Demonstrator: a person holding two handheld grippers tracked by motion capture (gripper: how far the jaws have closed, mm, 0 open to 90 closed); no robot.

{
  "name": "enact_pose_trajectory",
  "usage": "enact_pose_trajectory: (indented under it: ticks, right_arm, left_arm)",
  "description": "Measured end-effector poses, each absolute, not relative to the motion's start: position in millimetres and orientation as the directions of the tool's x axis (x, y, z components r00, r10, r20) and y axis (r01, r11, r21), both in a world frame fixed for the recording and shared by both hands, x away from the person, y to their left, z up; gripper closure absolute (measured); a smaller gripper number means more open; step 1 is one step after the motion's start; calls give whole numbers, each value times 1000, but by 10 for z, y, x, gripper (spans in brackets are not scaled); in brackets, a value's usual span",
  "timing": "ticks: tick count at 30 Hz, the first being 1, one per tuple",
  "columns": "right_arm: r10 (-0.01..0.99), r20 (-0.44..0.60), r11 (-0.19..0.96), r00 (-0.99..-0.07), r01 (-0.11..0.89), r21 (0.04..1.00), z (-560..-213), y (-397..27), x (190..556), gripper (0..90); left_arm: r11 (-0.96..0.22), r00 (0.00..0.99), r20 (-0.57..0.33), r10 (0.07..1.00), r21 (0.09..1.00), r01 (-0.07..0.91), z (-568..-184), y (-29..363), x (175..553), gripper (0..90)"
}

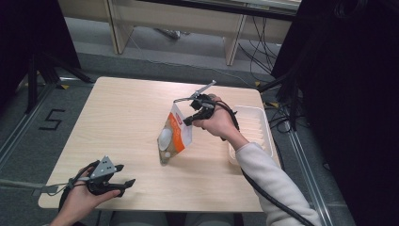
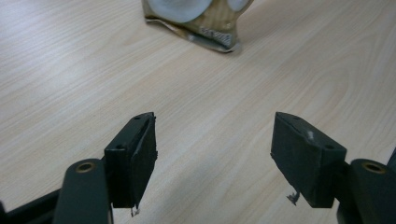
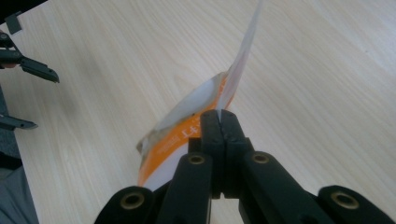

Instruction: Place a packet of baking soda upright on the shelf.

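R gripper (image 1: 188, 109), centre of the high view, is pinching the top edge of the orange pouch (image 1: 173, 137), jaws pressed together on it; pouch bottom is touching the desk (image 1: 127, 117). L gripper (image 1: 123, 175), lower left, is idling w/ jaws spread. Risk: the thin edge could slip out, dropping the pouch.

Black grippers, brass-ringed screws, black fingers (image 2: 133, 158), grey plate, pale sleeve (image 1: 268, 174).

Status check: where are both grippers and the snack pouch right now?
Right gripper shut on pouch top edge, pouch tilted, bottom at the table. Left gripper open, resting at near-left corner. White tray at right; nothing blocking.
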State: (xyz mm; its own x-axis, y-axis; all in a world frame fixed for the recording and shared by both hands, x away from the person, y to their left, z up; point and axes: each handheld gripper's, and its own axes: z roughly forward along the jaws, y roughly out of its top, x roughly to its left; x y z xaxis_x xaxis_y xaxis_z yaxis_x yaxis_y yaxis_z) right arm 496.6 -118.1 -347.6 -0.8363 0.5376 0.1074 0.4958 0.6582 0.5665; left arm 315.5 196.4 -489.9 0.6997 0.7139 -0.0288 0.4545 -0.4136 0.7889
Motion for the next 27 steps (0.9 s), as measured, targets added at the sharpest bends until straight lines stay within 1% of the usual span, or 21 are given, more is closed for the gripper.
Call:
enact_pose_trajectory:
  ticks: [3, 5, 6, 8, 9, 10, 16, 19, 21, 26, 27]
  right_arm:
    - [523, 92, 678, -847, 479, 558, -3413, -1172, 4981, 900]
    - [504, 84, 705, -860, 465, 535, -3322, -1159, 4999, 900]
    - [504, 89, 713, -859, 472, 518, -3282, -1155, 5001, 900]
    - [501, 88, 717, -861, 471, 514, -3265, -1152, 5003, 900]
    - [485, 70, 741, -872, 452, 496, -3215, -1141, 5007, 900]
    - [488, 67, 744, -870, 455, 489, -3201, -1134, 4998, 900]
    - [436, 26, 804, -900, 402, 437, -3100, -1120, 4985, 900]
    - [443, 24, 814, -896, 413, 409, -3056, -1124, 4969, 900]
    - [430, 24, 825, -902, 404, 395, -3031, -1149, 4989, 900]
    - [437, 24, 826, -899, 412, 385, -2967, -1199, 5014, 900]
    - [437, 24, 826, -899, 412, 385, -2967, -1199, 5014, 900]
  left_arm:
    - [-410, 696, -29, 717, 791, 455, -4902, 1959, 3155, 307]
    - [-408, 696, -30, 718, 792, 455, -4903, 1960, 3155, 307]
    - [-409, 696, -29, 718, 791, 455, -4901, 1962, 3155, 307]
    - [-409, 696, -30, 718, 791, 456, -4901, 1962, 3154, 307]
    - [-408, 696, -30, 717, 792, 455, -4903, 1961, 3156, 307]
    - [-410, 697, -30, 717, 790, 456, -4901, 1963, 3156, 307]
    - [-407, 696, -31, 717, 792, 455, -4902, 1962, 3156, 306]
    - [-406, 697, -34, 716, 792, 456, -4902, 1962, 3155, 306]
    - [-419, 703, -27, 710, 787, 453, -4896, 1970, 3157, 306]
    - [-402, 695, -35, 718, 794, 456, -4903, 1960, 3155, 306]
    - [-422, 704, -25, 709, 785, 453, -4895, 1973, 3158, 306]
